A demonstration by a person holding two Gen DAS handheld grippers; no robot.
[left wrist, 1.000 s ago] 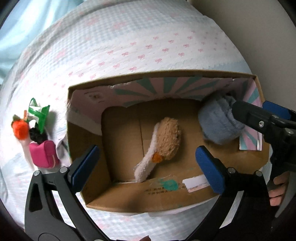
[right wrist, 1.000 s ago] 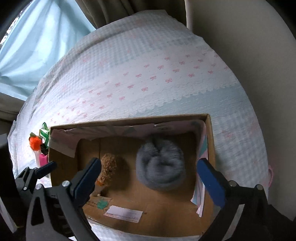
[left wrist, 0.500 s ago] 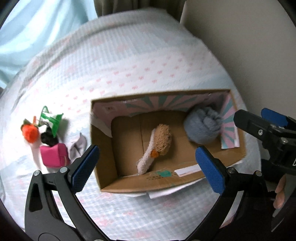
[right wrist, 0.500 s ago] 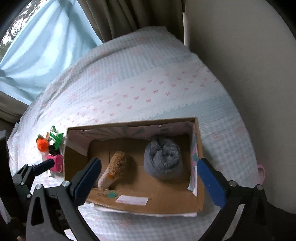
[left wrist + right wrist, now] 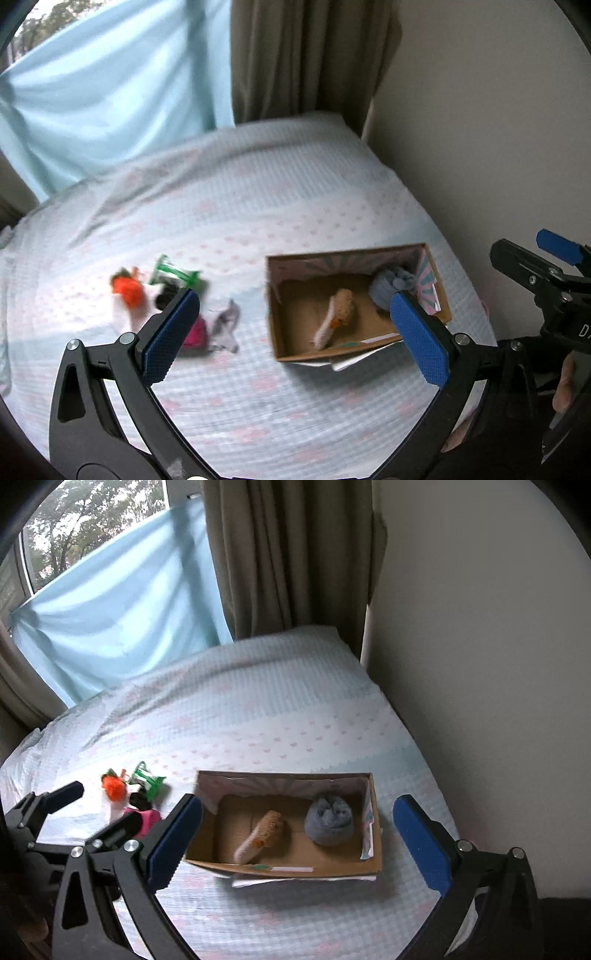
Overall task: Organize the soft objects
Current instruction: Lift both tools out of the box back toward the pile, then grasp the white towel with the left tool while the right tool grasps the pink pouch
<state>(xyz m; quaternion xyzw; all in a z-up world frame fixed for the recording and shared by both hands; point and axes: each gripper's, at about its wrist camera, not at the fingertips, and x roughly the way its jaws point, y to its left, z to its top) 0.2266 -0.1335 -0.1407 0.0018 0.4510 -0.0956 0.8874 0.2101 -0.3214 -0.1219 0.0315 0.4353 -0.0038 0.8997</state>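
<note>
Black gripper frames (image 5: pixel 291 842), silver screws, blue textured fingers (image 5: pixel 419 338).

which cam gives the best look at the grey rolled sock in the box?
Right wrist: the grey sock sits whole and fairly sharp in the cardboard box, nothing in front. In the left wrist view the sock is smaller, blurred, and partly covered by the left tool's blue finger pad.

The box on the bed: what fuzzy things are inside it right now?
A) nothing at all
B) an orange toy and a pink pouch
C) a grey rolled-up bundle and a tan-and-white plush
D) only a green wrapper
C: inside the cardboard box lie the grey rolled bundle and the tan-and-white plush, while the orange toy and pink pouch sit outside on the bed.
</note>
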